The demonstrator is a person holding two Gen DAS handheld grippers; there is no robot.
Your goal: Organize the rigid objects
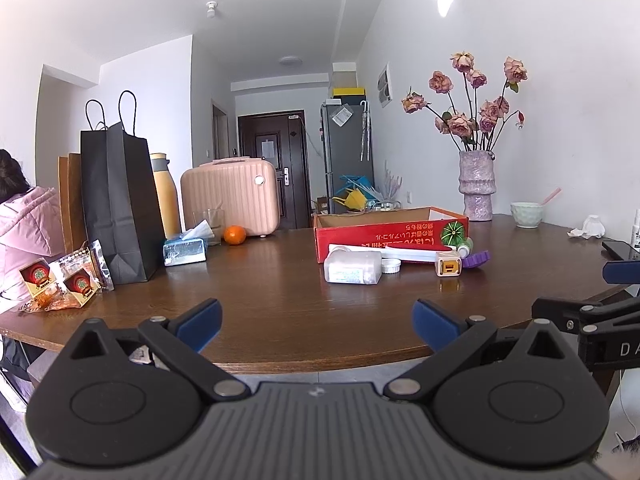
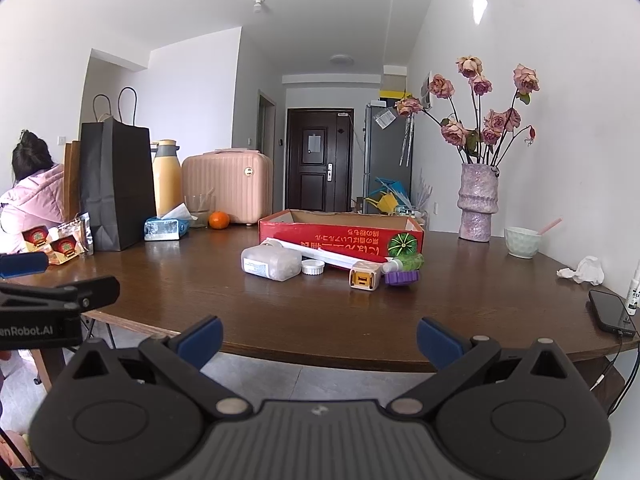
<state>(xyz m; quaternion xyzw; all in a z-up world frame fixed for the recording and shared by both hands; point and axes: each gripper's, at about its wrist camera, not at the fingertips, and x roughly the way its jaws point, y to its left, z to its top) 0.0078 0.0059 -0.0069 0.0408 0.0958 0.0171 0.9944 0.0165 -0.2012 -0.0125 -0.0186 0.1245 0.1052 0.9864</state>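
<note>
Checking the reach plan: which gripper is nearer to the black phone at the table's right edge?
Right. The right gripper hangs open at the near edge, with the black phone just to its right. The left gripper, also open, sits further left, beyond the right one.

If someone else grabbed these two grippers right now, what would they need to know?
Left gripper: open, empty, at the table's near edge.
Right gripper: open, empty, also at the near edge.
The red box looks empty from here. In front of it, on the table: white bottle, small white lid, long white tube, yellow charger, purple piece.
Done: apparently nothing.
Left: probably move each item into the box.
</note>
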